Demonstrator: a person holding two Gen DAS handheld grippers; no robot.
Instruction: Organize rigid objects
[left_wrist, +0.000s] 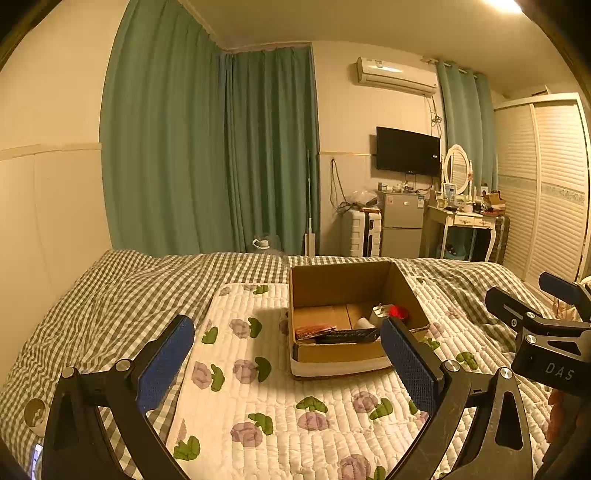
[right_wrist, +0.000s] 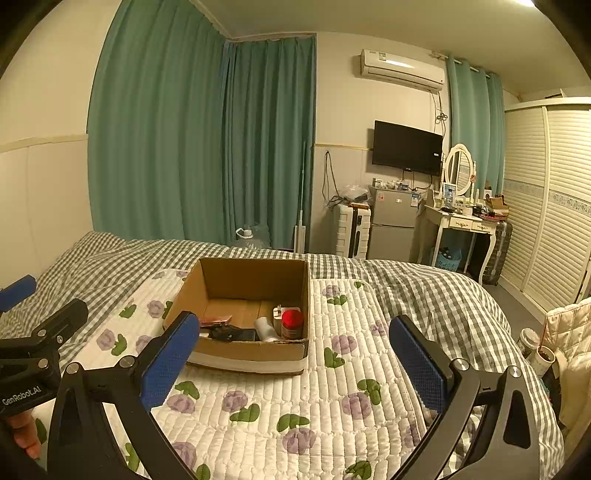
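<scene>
An open cardboard box (left_wrist: 325, 284) (right_wrist: 255, 275) stands on a white quilted mat with purple flowers (left_wrist: 295, 406) (right_wrist: 295, 398) on the bed. Inside lie a red-capped jar (right_wrist: 291, 324) (left_wrist: 398, 312), a white bottle (right_wrist: 266, 328), a white plug (right_wrist: 277, 314), a black remote (left_wrist: 349, 335) (right_wrist: 233, 334) and a reddish packet (left_wrist: 314, 330) (right_wrist: 216, 319). My left gripper (left_wrist: 288, 354) is open, hovering in front of the box, nothing between its fingers. My right gripper (right_wrist: 293, 350) is open too, just short of the box's near wall, holding nothing.
A green-checked bedspread (left_wrist: 110, 295) covers the bed. Green curtains, a small fridge (right_wrist: 393, 221), a suitcase, a dressing table (right_wrist: 461, 225) and a louvred wardrobe stand beyond. Jars (right_wrist: 539, 354) sit on the floor right of the bed. A cup (left_wrist: 35, 415) lies at the left.
</scene>
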